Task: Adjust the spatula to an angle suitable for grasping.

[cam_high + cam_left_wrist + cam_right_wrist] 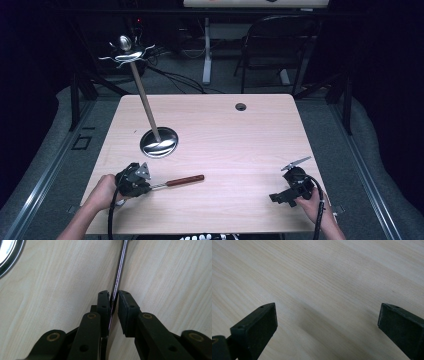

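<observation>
A utensil with a reddish-brown handle (185,180) and a thin metal shaft (120,270) lies flat on the light wooden table (225,135) near its front left. My left gripper (148,187) sits at the shaft's end with the jaws closed on it. In the left gripper view the shiny shaft runs between the two pads of the left gripper (114,300), pinched there. My right gripper (274,198) rests at the front right. Its jaws stand wide apart over bare wood in the right gripper view (327,320), with nothing between them.
A stand with a round metal base (159,142) and a slanted wooden pole (145,100), topped by metal hooks (125,52), occupies the table's left middle. An edge of that base (7,255) shows in the left gripper view. A cable hole (241,106) lies at the back. A chair (280,45) stands beyond the table.
</observation>
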